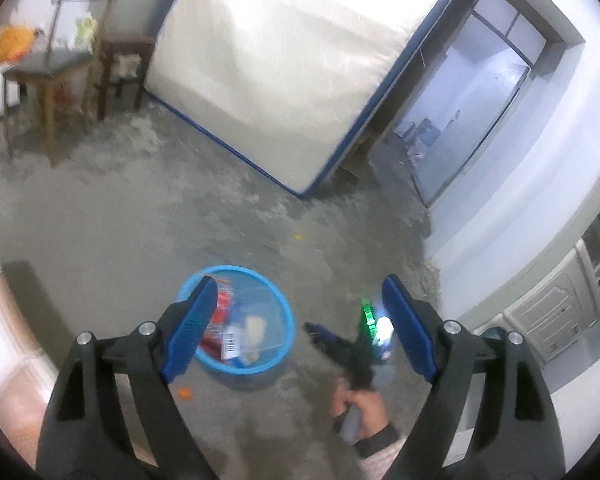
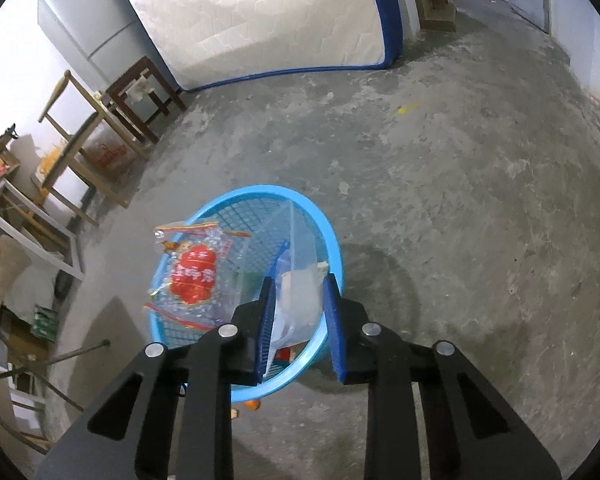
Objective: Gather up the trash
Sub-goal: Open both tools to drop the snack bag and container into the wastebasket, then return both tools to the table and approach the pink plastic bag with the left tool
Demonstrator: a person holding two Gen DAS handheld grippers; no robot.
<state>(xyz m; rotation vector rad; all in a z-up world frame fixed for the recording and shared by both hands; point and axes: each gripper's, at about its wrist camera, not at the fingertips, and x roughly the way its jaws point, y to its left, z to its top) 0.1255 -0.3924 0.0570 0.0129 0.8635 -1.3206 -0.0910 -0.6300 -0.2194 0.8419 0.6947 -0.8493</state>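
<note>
Only the left wrist view shows the right gripper beside the blue basket; left gripper jaws wide, empty; right gripper jaws narrowly apart over the basket's trash, contact indeterminate

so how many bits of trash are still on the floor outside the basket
2 that I can make out: a yellow scrap out on the bare floor towards the mattress, and an orange scrap right beside the basket. More may be hidden behind the basket or grippers.
</note>
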